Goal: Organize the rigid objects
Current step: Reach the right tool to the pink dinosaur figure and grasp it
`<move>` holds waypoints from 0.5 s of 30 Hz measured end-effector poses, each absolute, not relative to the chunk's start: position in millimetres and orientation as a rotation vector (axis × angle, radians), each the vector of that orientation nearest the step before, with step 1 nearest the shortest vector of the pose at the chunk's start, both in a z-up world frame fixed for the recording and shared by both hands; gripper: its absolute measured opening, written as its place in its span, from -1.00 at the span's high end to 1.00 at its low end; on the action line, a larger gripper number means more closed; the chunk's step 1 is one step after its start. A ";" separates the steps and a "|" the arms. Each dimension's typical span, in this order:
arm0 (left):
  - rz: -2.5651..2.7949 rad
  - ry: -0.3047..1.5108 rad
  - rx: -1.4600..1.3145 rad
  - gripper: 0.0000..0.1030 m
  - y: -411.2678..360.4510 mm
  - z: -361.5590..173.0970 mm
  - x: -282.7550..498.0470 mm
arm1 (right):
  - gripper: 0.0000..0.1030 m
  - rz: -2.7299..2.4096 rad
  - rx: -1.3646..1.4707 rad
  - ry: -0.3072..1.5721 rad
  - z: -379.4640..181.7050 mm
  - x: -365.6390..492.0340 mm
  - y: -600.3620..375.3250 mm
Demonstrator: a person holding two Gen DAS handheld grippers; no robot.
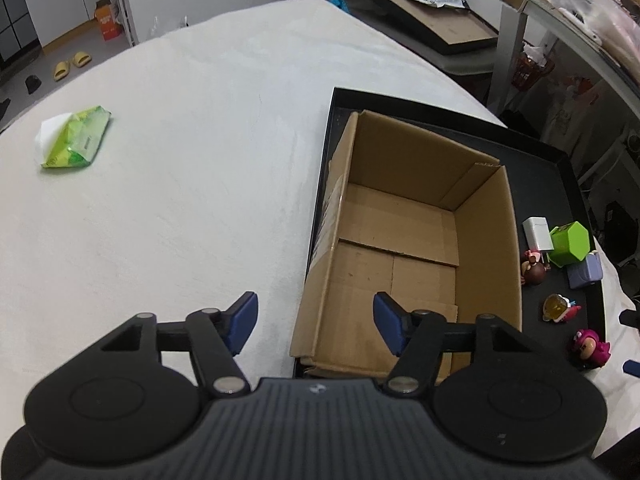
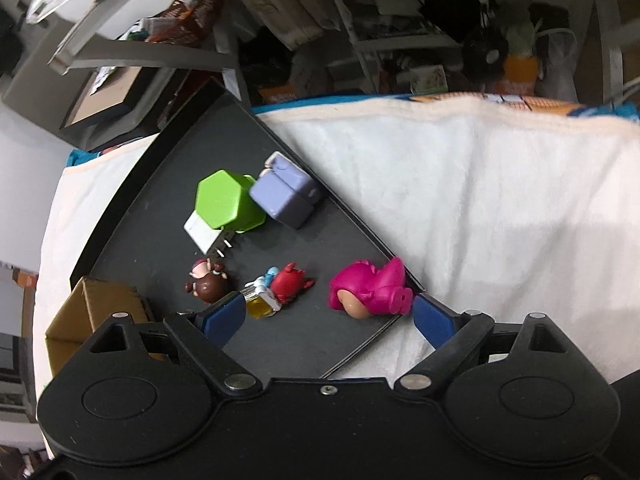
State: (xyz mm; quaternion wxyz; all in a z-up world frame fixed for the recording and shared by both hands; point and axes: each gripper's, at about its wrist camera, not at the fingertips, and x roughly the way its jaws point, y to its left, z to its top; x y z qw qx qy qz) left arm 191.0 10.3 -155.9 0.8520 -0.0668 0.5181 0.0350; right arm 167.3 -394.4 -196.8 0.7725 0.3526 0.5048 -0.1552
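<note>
- Brown corrugated cardboard box point(image 1: 404, 240) sits open and empty on a shallow black tray point(image 1: 560, 184) over a white fleece cover point(image 1: 180, 184).
- Left gripper point(image 1: 316, 328) hovers at the box's near corner, blue pads wide apart, holding nothing.
- Right gripper point(image 2: 330, 316), equally spread and empty, hangs above a magenta plastic figurine point(image 2: 370, 290) at the tray's edge.
- Lime hexagonal container point(image 2: 228, 202) touches a lavender block point(image 2: 286, 196).

A green wipes pack point(image 1: 76, 138) lies alone on the white blanket point(image 1: 200, 140). On the floor beyond are yellow slippers point(image 1: 72, 64) and an orange box point(image 1: 106, 20). A framed board point(image 1: 424, 12) leans nearby.
</note>
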 end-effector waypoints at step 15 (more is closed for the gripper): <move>0.019 1.156 -0.167 -0.14 5.3 -180.5 220.3 | -0.42 -0.352 0.781 1.210 -229.4 195.2 -387.7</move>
